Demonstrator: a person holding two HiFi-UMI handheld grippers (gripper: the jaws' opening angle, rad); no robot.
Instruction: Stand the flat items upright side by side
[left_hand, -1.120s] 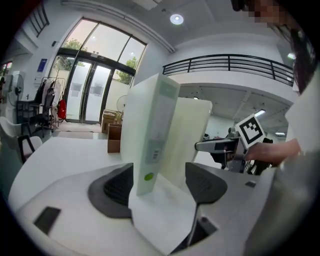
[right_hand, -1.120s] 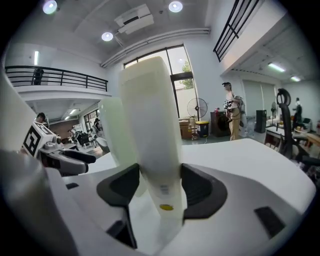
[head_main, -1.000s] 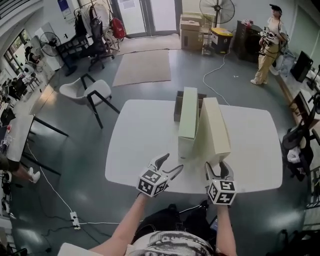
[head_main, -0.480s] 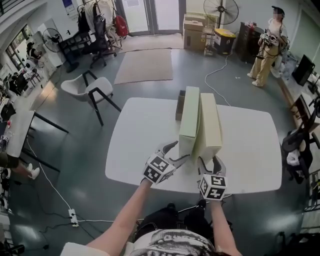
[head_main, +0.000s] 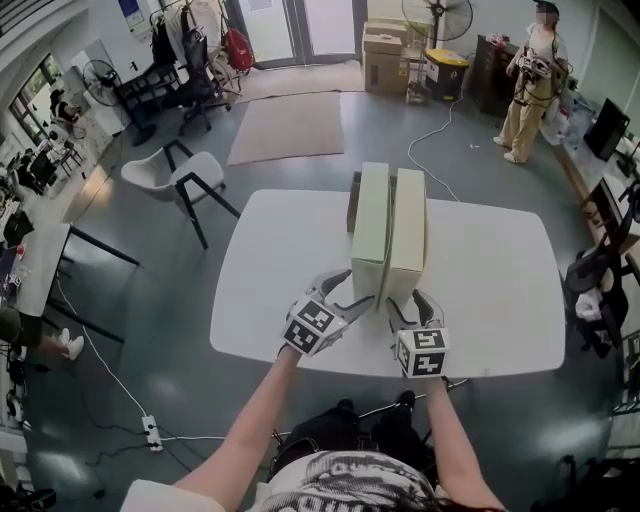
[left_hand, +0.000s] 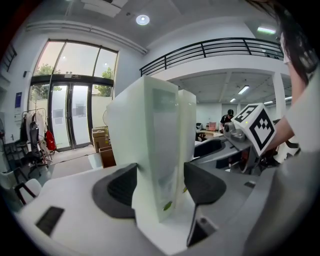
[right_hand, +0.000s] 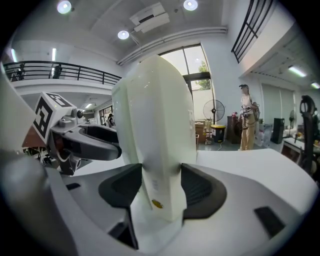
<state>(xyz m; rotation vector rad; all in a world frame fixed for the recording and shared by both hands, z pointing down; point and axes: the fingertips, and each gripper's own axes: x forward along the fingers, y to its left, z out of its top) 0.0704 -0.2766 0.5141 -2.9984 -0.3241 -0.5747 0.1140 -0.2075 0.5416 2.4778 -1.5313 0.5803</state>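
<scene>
Two long flat boxes stand upright on edge, side by side and touching, on the white table (head_main: 270, 270). The left one is pale green (head_main: 370, 225), the right one cream (head_main: 408, 235). My left gripper (head_main: 358, 288) holds the near end of the pale green box (left_hand: 150, 150) between its pads; its jaws have just been closing. My right gripper (head_main: 410, 302) has both pads against the near end of the cream box (right_hand: 155, 125); its jaws have just been closing too. The two grippers sit close together at the table's near edge.
A dark brown box (head_main: 353, 200) stands on the table behind the far ends of the two boxes. Around the table are a white chair (head_main: 175, 180), a rug (head_main: 285, 125), stacked cartons (head_main: 385, 55) and a standing person (head_main: 525, 80) at the far right.
The cream box leaned against the green one with its broad face showing; now it stands upright and parallel against it. Both grippers have moved inward and a little further onto the table.
</scene>
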